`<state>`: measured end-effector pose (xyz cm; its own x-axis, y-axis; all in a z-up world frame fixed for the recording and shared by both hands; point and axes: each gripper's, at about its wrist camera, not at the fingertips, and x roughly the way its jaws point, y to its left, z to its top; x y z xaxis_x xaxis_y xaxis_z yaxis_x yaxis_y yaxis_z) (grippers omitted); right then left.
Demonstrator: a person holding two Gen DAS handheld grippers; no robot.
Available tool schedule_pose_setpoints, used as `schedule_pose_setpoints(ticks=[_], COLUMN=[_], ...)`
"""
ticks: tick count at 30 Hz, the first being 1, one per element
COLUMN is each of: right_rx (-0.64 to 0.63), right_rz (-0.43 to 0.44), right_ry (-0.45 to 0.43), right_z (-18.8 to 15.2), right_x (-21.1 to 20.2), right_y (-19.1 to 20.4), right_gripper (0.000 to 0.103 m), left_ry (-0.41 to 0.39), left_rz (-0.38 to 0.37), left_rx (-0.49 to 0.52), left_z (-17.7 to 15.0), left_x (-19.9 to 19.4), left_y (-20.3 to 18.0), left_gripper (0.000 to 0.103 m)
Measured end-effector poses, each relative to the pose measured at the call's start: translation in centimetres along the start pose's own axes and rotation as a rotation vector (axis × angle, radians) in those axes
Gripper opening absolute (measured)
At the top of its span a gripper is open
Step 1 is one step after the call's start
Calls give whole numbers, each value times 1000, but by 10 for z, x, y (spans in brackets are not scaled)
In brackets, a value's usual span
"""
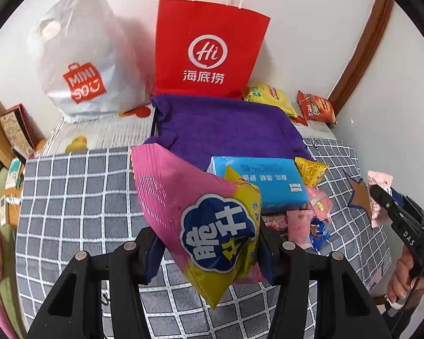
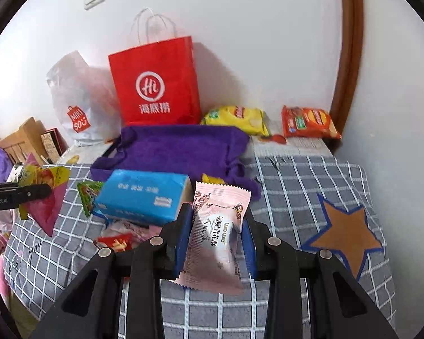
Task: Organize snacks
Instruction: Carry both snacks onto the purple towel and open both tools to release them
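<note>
L gripper [image 1: 209, 243] pinches pink/yellow chip bag [image 1: 195, 209], lifted above grid blanket [image 1: 76, 197]. R gripper [image 2: 216, 240] clamps pale pink snack pack [image 2: 217, 234]; blue tissue pack [image 2: 144, 195] near-left of it, purple cloth [image 2: 181, 147] farther back.

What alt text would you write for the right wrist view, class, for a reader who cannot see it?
The right gripper is shut on a pale pink snack packet, held above a grey checked cloth. Behind it lie a blue tissue pack and a purple fabric bin; a red paper bag stands against the wall.
</note>
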<state>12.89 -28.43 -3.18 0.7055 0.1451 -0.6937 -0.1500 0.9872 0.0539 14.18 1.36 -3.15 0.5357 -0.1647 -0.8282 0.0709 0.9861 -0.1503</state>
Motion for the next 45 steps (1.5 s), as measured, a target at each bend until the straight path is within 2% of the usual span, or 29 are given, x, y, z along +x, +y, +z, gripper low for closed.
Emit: schedule_pose_setpoints(ticks=[5,9,14,22,31,41,45], right_rx=[-41,-31,-37,-7,-22,-14,-17], right_rz=[12,12,1,25,43,23,10], right_ry=[-26,-18,-10,-16,-37,-36,-17], right_z=[16,21,30,74,122,155,156], right_x=[5,9,24,56,94,140,163], right_y=[9,9,9,11,31,32,25], right_gripper=[33,34,33,34,34,34,34], left_ry=[18,-11,-2,-38,-79,-31,-11], left_rz=[-1,-6,-8,-37,-26,-47,-44], left_rx=[51,43,51,29,47,10,12], left_z=[12,19,32,69,117,160,167], left_x=[0,6,23,33,48,103,126], left_y=[-4,0,-2,0,1,16,19], left_gripper=[52,52,52,52,52,52,52])
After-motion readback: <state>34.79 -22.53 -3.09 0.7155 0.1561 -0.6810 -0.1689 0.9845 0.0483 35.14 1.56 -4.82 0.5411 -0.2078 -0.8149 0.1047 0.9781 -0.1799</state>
